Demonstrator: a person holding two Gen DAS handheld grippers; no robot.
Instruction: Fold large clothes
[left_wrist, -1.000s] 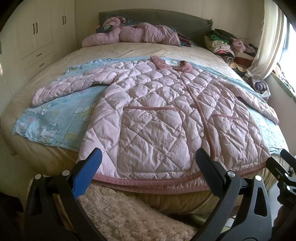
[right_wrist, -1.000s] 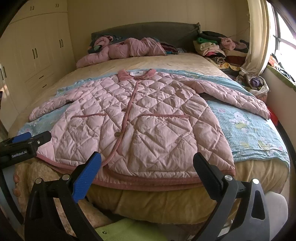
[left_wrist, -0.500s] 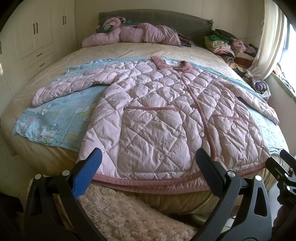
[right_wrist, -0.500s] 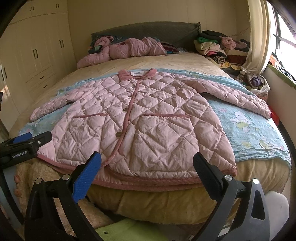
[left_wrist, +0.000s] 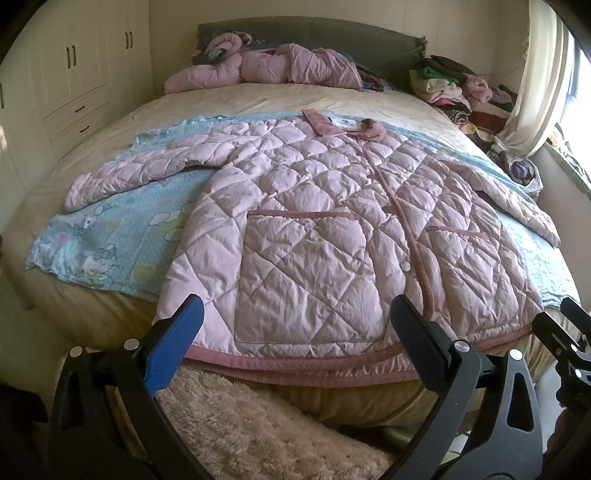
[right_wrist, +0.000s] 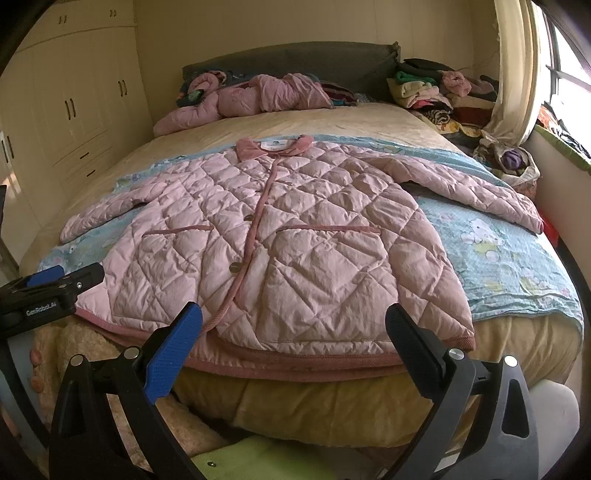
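Across the bed's (right_wrist: 369, 402) foot edge the pink quilted jacket (right_wrist: 280, 243) lies buttoned and flat, sleeves spread, unchanged over the last second. Left gripper (left_wrist: 295, 332) and right gripper (right_wrist: 293, 330) hover before its hem, jaws spread and empty; folding hasn't begun.

The bed (right_wrist: 369, 402) wears a beige cover (left_wrist: 280, 99); a pale blue cartoon-print sheet (right_wrist: 509, 258) lies across its middle; a pink quilted coat (right_wrist: 280, 236) lies flat on that sheet, front up, sleeves spread, hem at the near edge; a crumpled pink garment (left_wrist: 273, 68) sits by the grey headboard (right_wrist: 332, 62); folded clothes (right_wrist: 424, 88) pile at the far right corner.
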